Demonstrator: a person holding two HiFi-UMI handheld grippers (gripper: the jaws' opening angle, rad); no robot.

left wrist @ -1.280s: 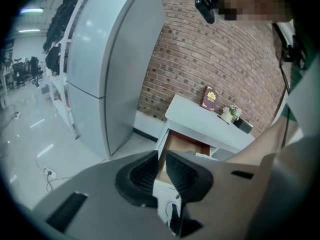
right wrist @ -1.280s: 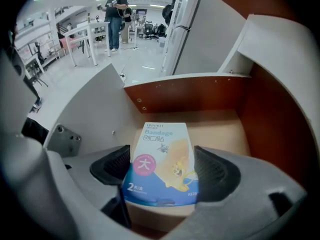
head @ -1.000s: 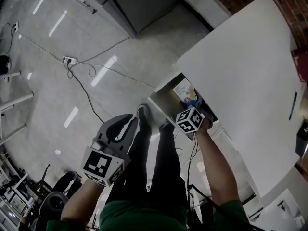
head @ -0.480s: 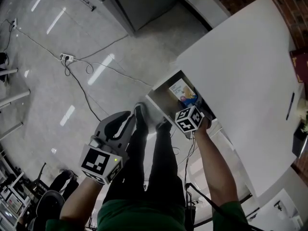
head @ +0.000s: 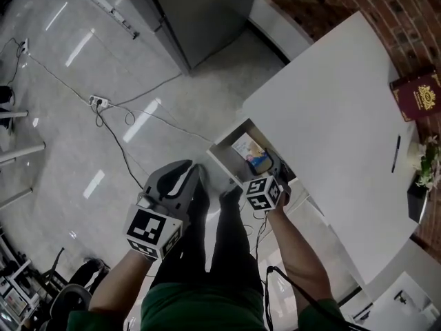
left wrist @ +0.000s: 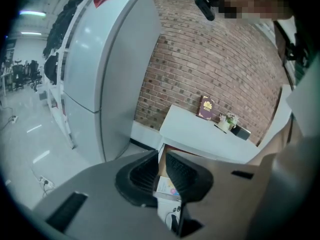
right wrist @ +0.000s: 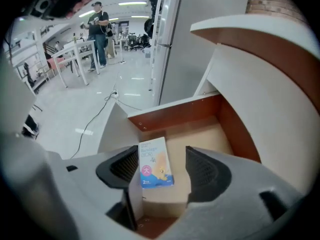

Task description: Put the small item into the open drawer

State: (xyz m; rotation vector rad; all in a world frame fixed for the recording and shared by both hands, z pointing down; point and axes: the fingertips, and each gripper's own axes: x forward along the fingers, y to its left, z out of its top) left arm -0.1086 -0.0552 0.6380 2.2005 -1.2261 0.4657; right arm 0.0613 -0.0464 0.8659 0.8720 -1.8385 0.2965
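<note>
**A:** Where is the small box [right wrist: 155, 164] found?

**B:** It is seen lying flat on the floor of the open drawer [right wrist: 175, 112], just ahead of the right gripper [right wrist: 162, 165] and framed in the gap between its jaws. It is pressed by neither pad. The left pad's edge is merely lined up with the box's side.

**A:** How are those jaws set?

**B:** They are being drawn together with nothing clamped, and the box is left free beyond the tips.

**A:** What is changed from a second ago?

**B:** In the head view the box was partly covered by the gripper's front, and more of its printed face is now uncovered. The gripper therefore seems to have been pulled back a little toward the person. This is hard to judge, since the head camera itself has been tilted. With that tilt, a dark red book [head: 417, 95] and a pen [head: 396, 153] are brought into sight on the white table [head: 331, 109], beyond and to the right of that gripper.

**A:** And the left gripper [left wrist: 161, 166]?

**B:** It is kept low at the person's left, over the grey floor [head: 83, 129] and well apart from the drawer, much as before. Its jaws are held only narrowly apart and nothing is carried between them. The drawer and box are glimpsed far off through the slit.
</note>
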